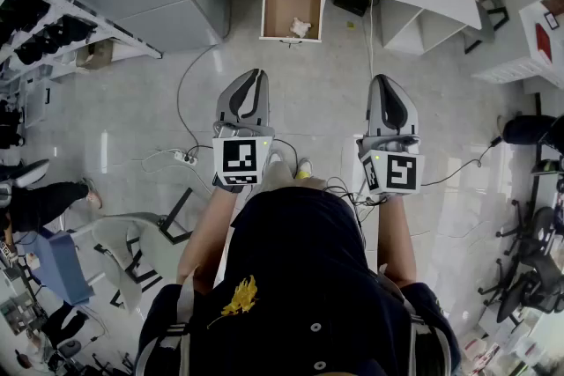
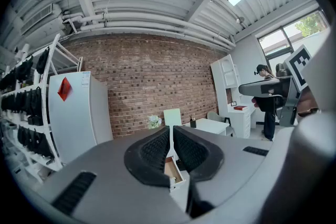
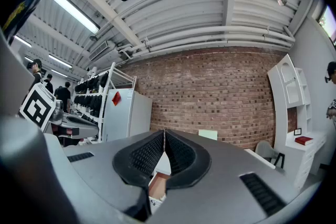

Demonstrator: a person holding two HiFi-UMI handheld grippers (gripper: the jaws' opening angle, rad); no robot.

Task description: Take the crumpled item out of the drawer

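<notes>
The left gripper (image 1: 255,77) and right gripper (image 1: 385,82), each with jaws together and empty, point toward the open drawer (image 1: 278,9) well ahead, where the crumpled item (image 1: 300,27) lies somewhat nearer the left.

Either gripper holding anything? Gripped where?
Nothing held. Left gripper and right gripper are both shut, empty; crumpled item lies in the drawer.
</notes>
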